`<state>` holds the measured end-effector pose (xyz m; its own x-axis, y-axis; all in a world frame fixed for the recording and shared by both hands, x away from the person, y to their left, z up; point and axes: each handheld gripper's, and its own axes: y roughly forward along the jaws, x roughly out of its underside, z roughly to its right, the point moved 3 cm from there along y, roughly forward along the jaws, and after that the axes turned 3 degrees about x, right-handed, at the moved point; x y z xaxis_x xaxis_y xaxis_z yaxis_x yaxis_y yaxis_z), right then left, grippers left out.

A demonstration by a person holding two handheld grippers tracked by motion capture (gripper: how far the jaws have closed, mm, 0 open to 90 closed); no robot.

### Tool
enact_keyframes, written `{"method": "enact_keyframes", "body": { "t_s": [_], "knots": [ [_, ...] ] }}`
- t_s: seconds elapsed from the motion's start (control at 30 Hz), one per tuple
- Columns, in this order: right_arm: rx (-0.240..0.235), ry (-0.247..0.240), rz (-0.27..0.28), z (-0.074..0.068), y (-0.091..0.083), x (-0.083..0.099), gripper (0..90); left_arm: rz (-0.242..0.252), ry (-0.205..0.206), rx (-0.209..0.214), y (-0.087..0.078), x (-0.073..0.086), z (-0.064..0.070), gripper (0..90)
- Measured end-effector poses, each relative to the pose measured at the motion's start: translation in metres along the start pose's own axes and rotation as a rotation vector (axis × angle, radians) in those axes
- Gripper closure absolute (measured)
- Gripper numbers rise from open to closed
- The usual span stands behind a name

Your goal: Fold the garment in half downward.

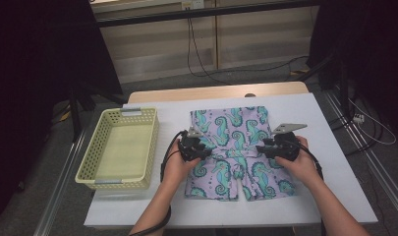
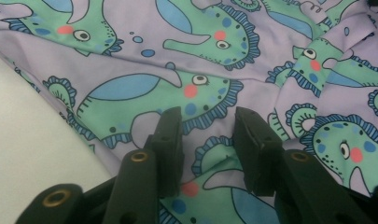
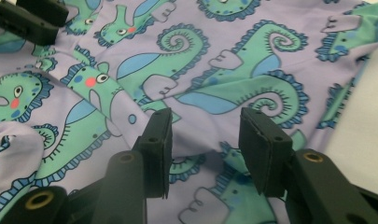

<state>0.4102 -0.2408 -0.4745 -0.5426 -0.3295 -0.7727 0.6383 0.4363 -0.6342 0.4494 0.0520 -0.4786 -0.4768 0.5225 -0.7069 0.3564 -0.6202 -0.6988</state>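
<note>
Lilac shorts [image 1: 236,147] printed with green and blue seahorses lie flat on the white table, leg openings toward me. My left gripper [image 1: 202,150] hovers over the shorts' left side, my right gripper [image 1: 263,149] over the right side, both pointing inward. In the left gripper view the shorts [image 2: 186,70] spread under the open left gripper [image 2: 207,135], nothing between its jaws. In the right gripper view the shorts [image 3: 214,60] lie below the open right gripper [image 3: 205,140], also empty; the left gripper's jaws [image 3: 30,18] show at the top left.
A pale yellow plastic basket [image 1: 102,125] sits empty on the table's left part. The white table cover [image 1: 314,123] extends to the right of the shorts. Cables and dark stands lie on the floor beyond the table.
</note>
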Motion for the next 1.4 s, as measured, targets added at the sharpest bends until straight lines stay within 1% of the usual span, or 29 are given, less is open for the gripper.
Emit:
{"method": "enact_keyframes", "body": {
  "t_s": [0.03,0.1,0.13,0.17,0.2,0.23,0.27,0.37,0.47,0.53,0.67,0.73,0.77,0.87,0.93,0.97,1.03,1.07,1.17,1.27,1.4],
  "knots": [
    [-0.001,-0.007,-0.013,-0.003,0.002,0.001,56.6,-0.002,0.003,-0.006,0.0,0.0,0.001,64.1],
    [0.002,-0.038,-0.057,-0.006,0.007,0.003,58.1,-0.01,0.009,-0.011,0.0,0.0,0.002,66.2],
    [0.002,-0.038,-0.057,-0.006,0.007,0.003,58.1,-0.01,0.009,-0.011,0.0,0.0,0.002,67.0],
    [-0.004,-0.041,-0.055,-0.008,0.009,0.003,62.7,-0.014,0.02,-0.013,0.0,0.0,0.003,68.2],
    [-0.003,-0.05,-0.056,-0.008,0.009,0.003,65.4,-0.013,0.022,-0.012,0.0,0.0,0.003,70.4],
    [-0.006,-0.058,-0.054,-0.01,0.009,0.003,68.4,-0.011,0.013,-0.004,0.0,0.0,0.004,72.5],
    [-0.008,-0.064,-0.053,-0.012,0.01,0.003,71.4,-0.011,0.013,-0.004,0.0,0.0,0.005,74.1],
    [-0.031,-0.047,-0.05,-0.012,0.01,0.003,78.0,-0.017,0.013,-0.001,0.0,0.0,0.006,78.3],
    [-0.049,0.0,-0.035,-0.008,0.01,0.005,82.1,-0.021,0.006,0.006,0.001,-0.001,0.007,82.3],
    [-0.057,0.016,-0.032,-0.007,0.01,0.005,83.3,-0.027,0.009,0.001,0.001,-0.001,0.008,85.1],
    [-0.053,0.007,-0.03,-0.007,0.009,0.004,85.3,-0.043,0.011,-0.007,0.0,-0.003,0.009,87.4],
    [-0.052,0.004,-0.022,-0.007,0.006,0.003,85.8,-0.034,0.003,-0.008,-0.003,-0.005,0.009,87.5],
    [-0.055,0.008,-0.018,-0.007,0.004,0.002,86.0,-0.029,0.003,-0.004,-0.005,-0.006,0.01,87.6],
    [-0.057,0.015,-0.007,-0.007,-0.001,0.001,86.3,-0.012,-0.02,0.015,-0.013,-0.011,0.011,88.6],
    [-0.064,0.018,-0.002,-0.006,-0.003,0.001,86.4,-0.01,-0.02,0.023,-0.016,-0.013,0.012,88.7],
    [-0.064,0.022,0.0,-0.006,-0.004,0.001,86.3,-0.011,-0.013,0.025,-0.017,-0.013,0.013,88.7],
    [-0.071,0.027,0.008,-0.007,-0.007,0.0,86.3,-0.012,-0.011,0.034,-0.017,-0.013,0.014,88.8],
    [-0.071,0.02,0.012,-0.007,-0.009,0.0,86.3,-0.012,-0.011,0.034,-0.017,-0.013,0.014,88.8],
    [-0.073,0.009,0.017,-0.01,-0.013,-0.001,86.3,-0.005,-0.019,0.052,-0.021,-0.014,0.013,88.8],
    [-0.081,0.016,0.023,-0.01,-0.015,-0.002,86.3,0.003,-0.028,0.065,-0.025,-0.015,0.012,88.9],
    [-0.09,0.012,0.025,-0.012,-0.018,-0.002,86.4,0.006,-0.026,0.075,-0.031,-0.015,0.012,89.0]
  ]
}}
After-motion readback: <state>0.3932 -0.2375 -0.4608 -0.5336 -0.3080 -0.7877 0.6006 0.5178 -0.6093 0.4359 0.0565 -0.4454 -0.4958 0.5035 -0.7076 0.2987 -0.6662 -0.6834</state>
